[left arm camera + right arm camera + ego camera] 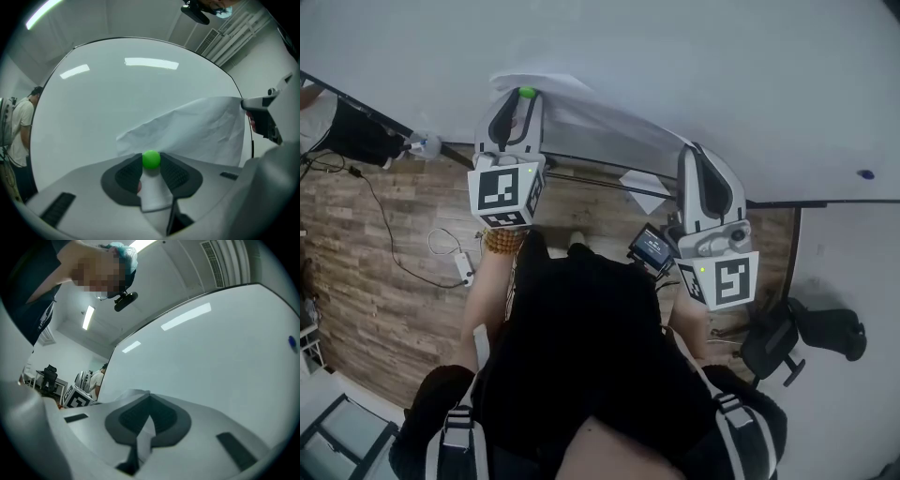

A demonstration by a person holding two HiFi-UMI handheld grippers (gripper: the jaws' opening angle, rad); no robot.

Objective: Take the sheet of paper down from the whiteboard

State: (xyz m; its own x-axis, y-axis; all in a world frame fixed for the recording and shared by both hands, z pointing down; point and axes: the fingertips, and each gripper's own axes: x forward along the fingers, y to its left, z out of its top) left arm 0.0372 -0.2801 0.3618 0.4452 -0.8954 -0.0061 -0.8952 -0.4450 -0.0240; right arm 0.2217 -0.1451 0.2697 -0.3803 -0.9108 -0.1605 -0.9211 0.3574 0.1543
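Currently left claw (151, 158) pinches round green magnet (151, 160); right claw (149, 395) clamps crinkled paper (197, 131) (glossy whiteboard (117, 93) behind).

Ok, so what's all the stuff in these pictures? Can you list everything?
whiteboard: one, white, in front of the person
sheet of paper: one, white, stretched between the two grippers in front of the whiteboard
magnet: one, green, round, in the left gripper's jaws
dot: one, blue, on the whiteboard at the right
floor: brown wood
cable: one, black, on the floor at the left
chair: one, black, on the right
small screen: one, black, below the grippers
other person: one, white shirt, left of the whiteboard
left gripper: grey, pinching the magnet
right gripper: grey, closed on the paper's corner
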